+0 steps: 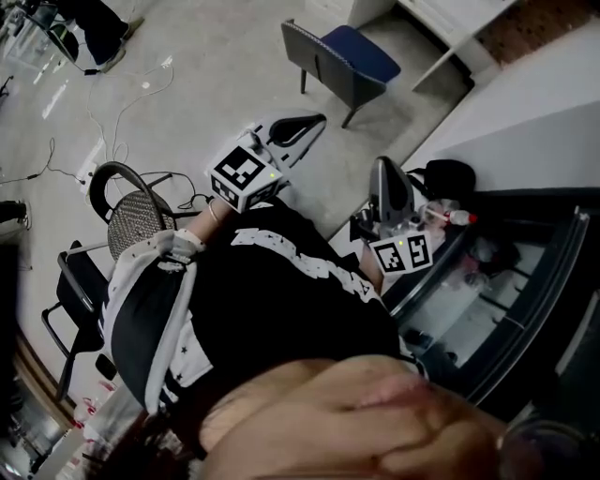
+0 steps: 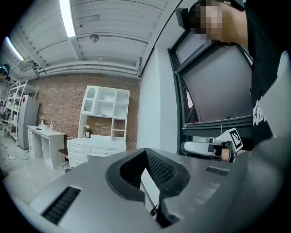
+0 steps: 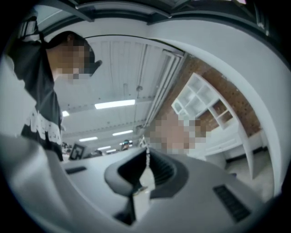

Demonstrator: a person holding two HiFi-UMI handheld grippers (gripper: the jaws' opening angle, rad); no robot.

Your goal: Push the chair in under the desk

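Both your left gripper and right gripper have their jaws closed, empty. The blue-seated chair stands ahead, near the white counter but not under it. It is probably light and rigid, so push its grey backrest squarely.

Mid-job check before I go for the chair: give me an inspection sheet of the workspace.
Surface: pale floor.
Job's things: blue chair stands out from the white desk, not pushed in.
Clutter: mesh-backed chair and black chair at left.
Grippers: left gripper and right gripper both shut, fingers together, nothing held, apart from the blue chair.
Cables: loose cables on the floor at left.
Surroundings: dark-framed glass panel at right; brick wall behind white shelving.
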